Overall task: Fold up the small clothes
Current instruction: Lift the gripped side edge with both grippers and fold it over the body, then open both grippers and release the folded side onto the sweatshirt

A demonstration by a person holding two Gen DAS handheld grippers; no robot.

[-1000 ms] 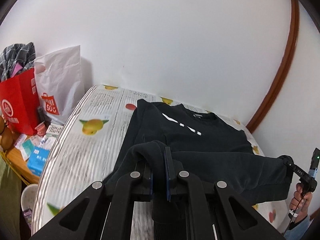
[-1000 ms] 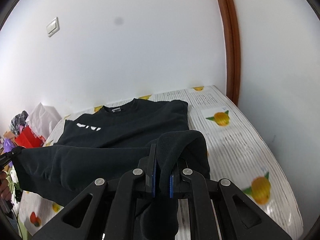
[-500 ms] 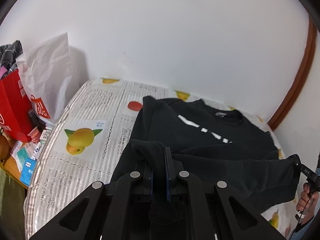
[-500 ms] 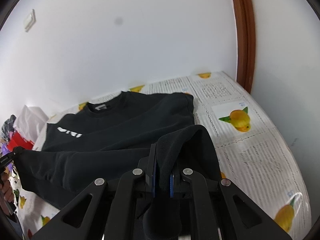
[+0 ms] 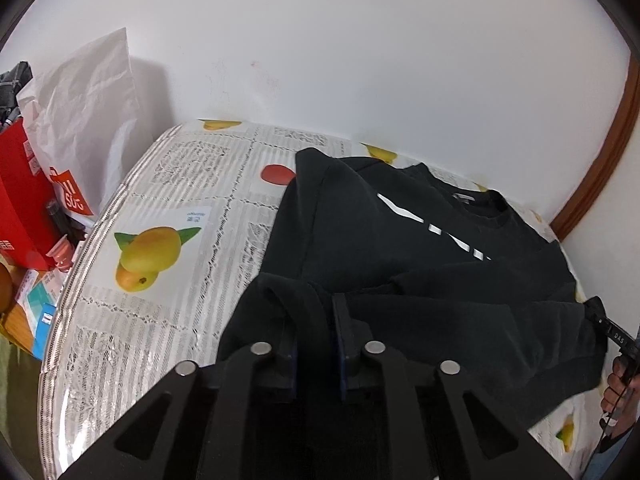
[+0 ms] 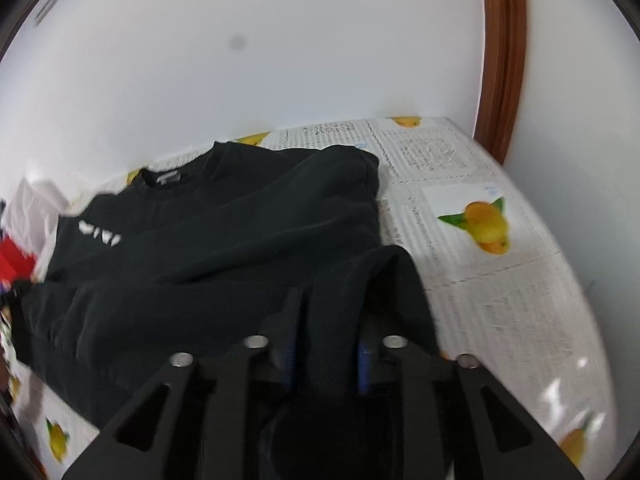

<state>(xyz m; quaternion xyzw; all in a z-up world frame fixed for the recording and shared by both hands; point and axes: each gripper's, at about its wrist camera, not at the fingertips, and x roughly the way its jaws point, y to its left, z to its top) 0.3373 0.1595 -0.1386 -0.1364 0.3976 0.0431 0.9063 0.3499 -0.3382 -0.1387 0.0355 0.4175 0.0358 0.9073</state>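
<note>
Centrally, a table (image 5: 168,184) covered with a newsprint-and-fruit patterned cloth carries a black sweatshirt (image 5: 400,248), laid flat with its collar toward the white wall (image 5: 360,40) and its white lettering facing up. The lower hem of the sweatshirt is raised off the table and held stretched between both tools. The left hand-held gripper (image 5: 316,320) is angled forward and downward over the near edge, its two fingers clamped on a bunched fold of the hem at the garment's left corner. The right hand-held gripper (image 6: 326,320) is posed likewise, fingers pressed together on the hem at the right corner. Beside the table's left edge stand a white shopping bag (image 5: 88,120) and a red bag (image 5: 20,200).
</note>
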